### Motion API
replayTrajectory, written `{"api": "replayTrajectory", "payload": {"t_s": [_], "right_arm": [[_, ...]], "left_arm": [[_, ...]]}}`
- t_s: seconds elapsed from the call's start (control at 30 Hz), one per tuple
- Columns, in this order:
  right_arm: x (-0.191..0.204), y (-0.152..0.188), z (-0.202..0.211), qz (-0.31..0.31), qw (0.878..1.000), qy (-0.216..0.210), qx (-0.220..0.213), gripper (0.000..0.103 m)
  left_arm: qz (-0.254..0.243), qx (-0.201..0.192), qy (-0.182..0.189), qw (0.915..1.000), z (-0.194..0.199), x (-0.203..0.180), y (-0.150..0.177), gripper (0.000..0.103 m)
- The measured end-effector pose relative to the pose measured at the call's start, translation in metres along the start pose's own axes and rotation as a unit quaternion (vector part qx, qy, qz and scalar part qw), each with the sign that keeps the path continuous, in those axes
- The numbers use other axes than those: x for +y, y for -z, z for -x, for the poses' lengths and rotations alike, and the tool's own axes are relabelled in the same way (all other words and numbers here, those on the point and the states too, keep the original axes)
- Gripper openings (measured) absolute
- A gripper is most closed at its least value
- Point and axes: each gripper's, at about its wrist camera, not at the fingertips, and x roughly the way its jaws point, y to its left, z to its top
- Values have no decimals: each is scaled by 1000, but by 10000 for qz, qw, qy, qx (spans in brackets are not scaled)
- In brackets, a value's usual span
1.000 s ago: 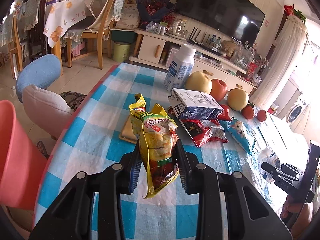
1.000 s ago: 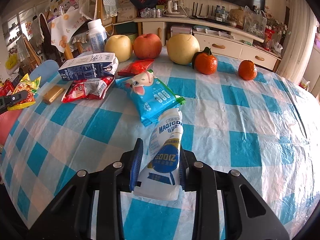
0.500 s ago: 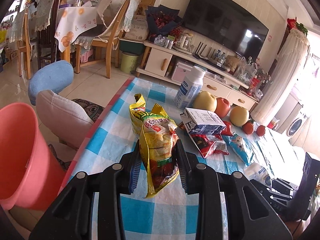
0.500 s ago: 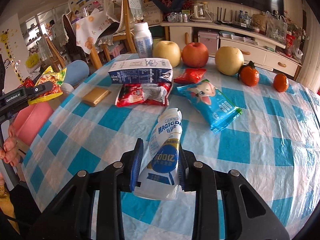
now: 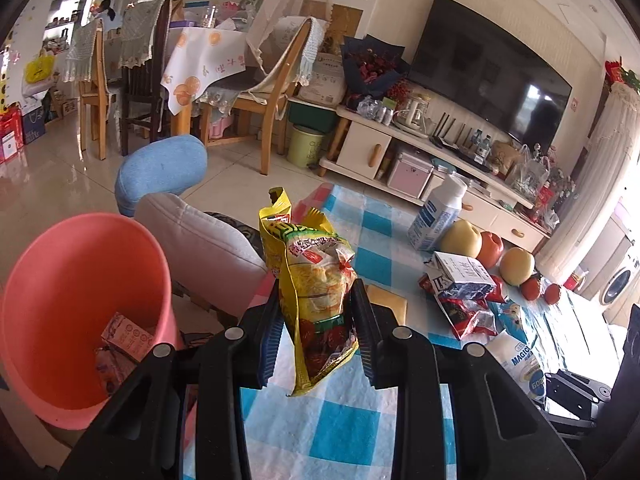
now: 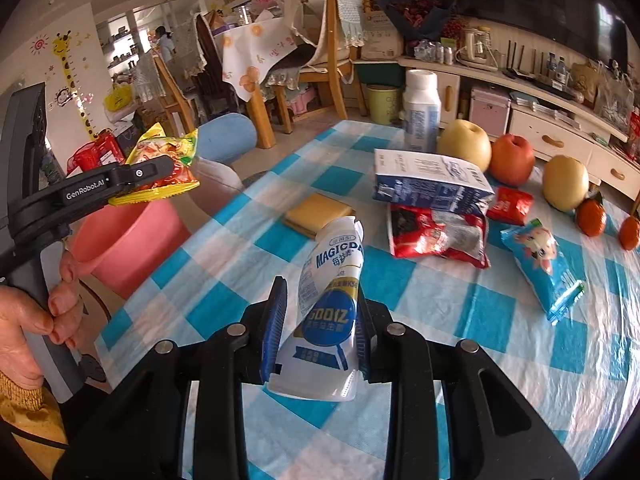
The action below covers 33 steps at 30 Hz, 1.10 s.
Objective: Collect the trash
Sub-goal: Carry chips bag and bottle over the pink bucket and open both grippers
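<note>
My left gripper is shut on a yellow snack bag and holds it in the air over the table's left edge, next to a pink bin with some trash inside. The right wrist view shows that bag above the bin. My right gripper is shut on a white drink pouch held above the checkered table. A blue milk carton, a red wrapper, a blue snack bag and a tan packet lie on the table.
A white bottle, pears, an apple and small oranges stand at the table's far side. A blue and grey chair sits by the bin. Wooden chairs and a TV cabinet stand behind.
Both grippers moved left toward the table's edge with their loads. The pink bin came fully into the left wrist view and its inside now shows.
</note>
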Motion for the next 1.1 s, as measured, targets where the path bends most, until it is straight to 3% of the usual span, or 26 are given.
{"api": "replayTrajectory", "payload": {"t_s": [0.33, 0.6, 0.8, 1.1], "right_arm": [[88, -45, -20, 667, 9957, -636, -131, 32], [157, -72, -42, 1227, 9874, -991, -106, 32], [196, -83, -67, 1460, 9816, -1228, 13, 32], [236, -82, -100, 1645, 9757, -1431, 234, 32]], "left_arm": [[606, -238, -818, 9945, 19, 67, -12, 34], [1324, -376, -1631, 9770, 42, 145, -14, 34], [1677, -315, -1931, 9662, 48, 189, -11, 34], [1996, -205, -2036, 9583, 46, 209, -6, 34]]}}
